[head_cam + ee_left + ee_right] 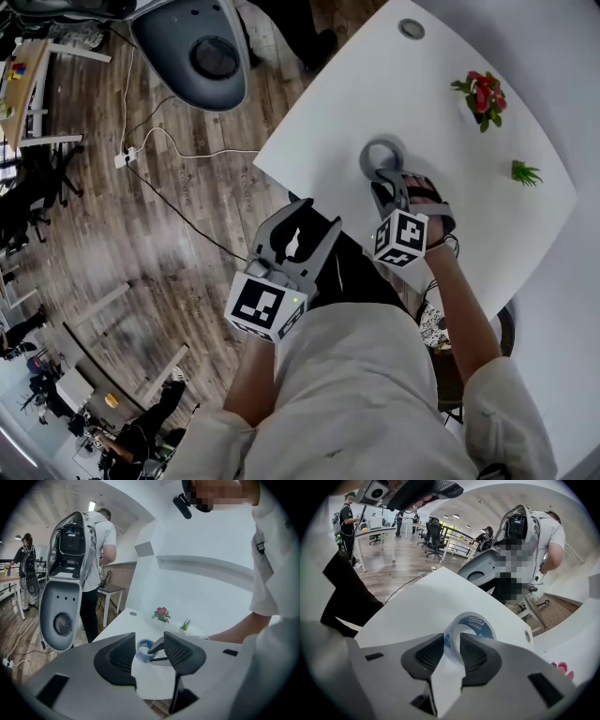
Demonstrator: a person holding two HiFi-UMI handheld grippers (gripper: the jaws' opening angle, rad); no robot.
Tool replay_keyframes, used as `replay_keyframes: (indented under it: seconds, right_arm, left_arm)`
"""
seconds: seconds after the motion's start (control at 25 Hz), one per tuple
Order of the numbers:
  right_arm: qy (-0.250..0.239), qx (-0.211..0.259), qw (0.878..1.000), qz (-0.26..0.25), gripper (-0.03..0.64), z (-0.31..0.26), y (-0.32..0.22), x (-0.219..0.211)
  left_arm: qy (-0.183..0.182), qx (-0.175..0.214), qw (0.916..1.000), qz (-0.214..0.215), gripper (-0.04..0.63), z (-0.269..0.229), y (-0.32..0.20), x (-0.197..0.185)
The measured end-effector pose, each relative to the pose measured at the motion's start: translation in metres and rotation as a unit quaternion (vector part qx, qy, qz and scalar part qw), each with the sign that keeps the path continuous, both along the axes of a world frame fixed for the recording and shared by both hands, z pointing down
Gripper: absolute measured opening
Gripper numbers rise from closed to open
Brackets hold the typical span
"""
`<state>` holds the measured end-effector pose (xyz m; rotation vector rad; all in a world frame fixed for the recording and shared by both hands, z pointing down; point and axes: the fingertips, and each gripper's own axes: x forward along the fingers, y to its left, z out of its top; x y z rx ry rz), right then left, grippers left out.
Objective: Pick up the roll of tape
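Roll of tape [480, 620] is pinched by right gripper [451, 641], plain only in its view; left gripper [150, 644] gapes.

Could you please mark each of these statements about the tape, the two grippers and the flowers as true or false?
1. The roll of tape is on the white table. True.
2. The right gripper has one jaw inside the tape's ring and one outside, on its wall. True.
3. The left gripper holds the tape. False: its jaws stand apart with nothing between them, and it is held off the table's near edge.
4. The red flowers stand between the tape and the right gripper. False: they stand apart from both, farther along the table, near a small green plant.
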<state>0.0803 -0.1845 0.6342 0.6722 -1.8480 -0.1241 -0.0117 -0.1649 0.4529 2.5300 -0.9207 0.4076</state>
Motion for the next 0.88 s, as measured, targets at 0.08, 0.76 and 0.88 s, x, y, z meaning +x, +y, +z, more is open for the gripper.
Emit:
replay_keyframes:
  seconds: [0.08,0.76,0.88]
  right_arm:
    - [0.000,-0.003,1.000,-0.001,0.112,0.0007,0.0000,0.0003]
    - [0.006,-0.007,1.000,-0.010,0.078,-0.0004,0.0008,0.0001]
    - [0.000,-0.006,1.000,-0.005,0.077,0.0009,-0.0004,0.0026]
  left_arm:
    - [-0.001,-0.001,1.0000,0.000,0.198,0.0003,0.0005,0.0006]
    - [-0.004,0.002,1.0000,-0.003,0.196,-0.0014,0.0079,-0.0004]
    - [-0.004,0.004,1.0000,-0.004,0.196,-0.0006,0.0084,0.0026]
